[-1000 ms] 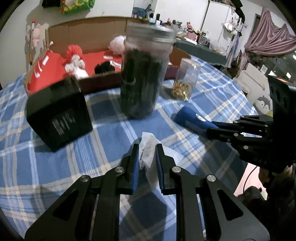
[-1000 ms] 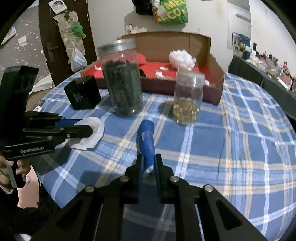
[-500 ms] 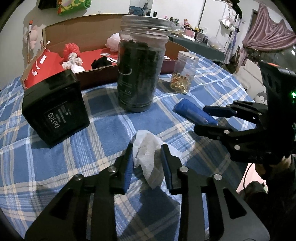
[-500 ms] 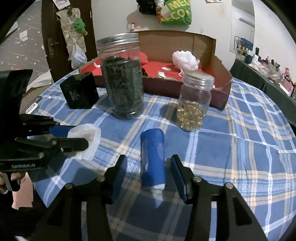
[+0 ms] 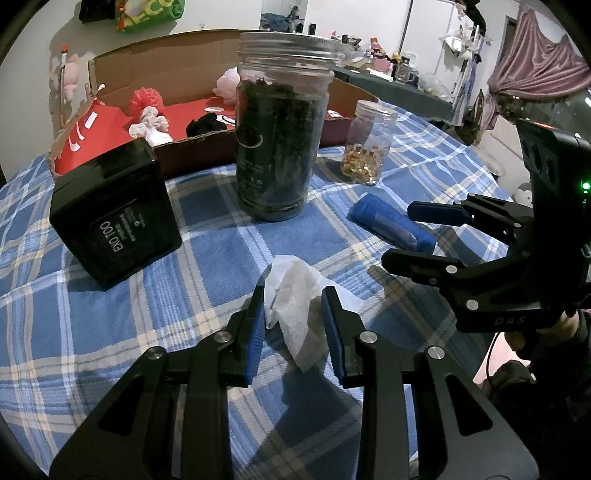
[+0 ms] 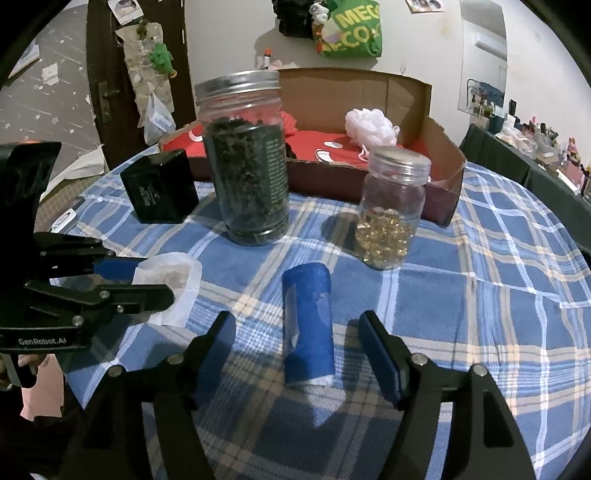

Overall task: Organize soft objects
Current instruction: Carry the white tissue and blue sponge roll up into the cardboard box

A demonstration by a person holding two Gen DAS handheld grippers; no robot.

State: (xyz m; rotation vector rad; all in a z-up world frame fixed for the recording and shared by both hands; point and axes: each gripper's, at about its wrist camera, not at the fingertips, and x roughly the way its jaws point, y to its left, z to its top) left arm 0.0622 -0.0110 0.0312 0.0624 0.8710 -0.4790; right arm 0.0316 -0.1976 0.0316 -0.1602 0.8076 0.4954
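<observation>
Here the left tool (image 5: 293,325) stands half open around the white tissue (image 5: 295,295), holding nothing. The right tool (image 6: 297,345) is wide open around the blue roll (image 6: 307,325). Both things lie on the desk (image 6: 498,295), before the big jar (image 6: 245,158).

A lived-in home, probably a dining room: a plaid tablecloth (image 6: 498,295), a cluttered sideboard (image 5: 399,79) at two o'clock, a pink curtain (image 5: 532,70), a green bag (image 6: 351,29) hung at twelve.

Dim indoor light, soft shadows, fisheye-warped edges
</observation>
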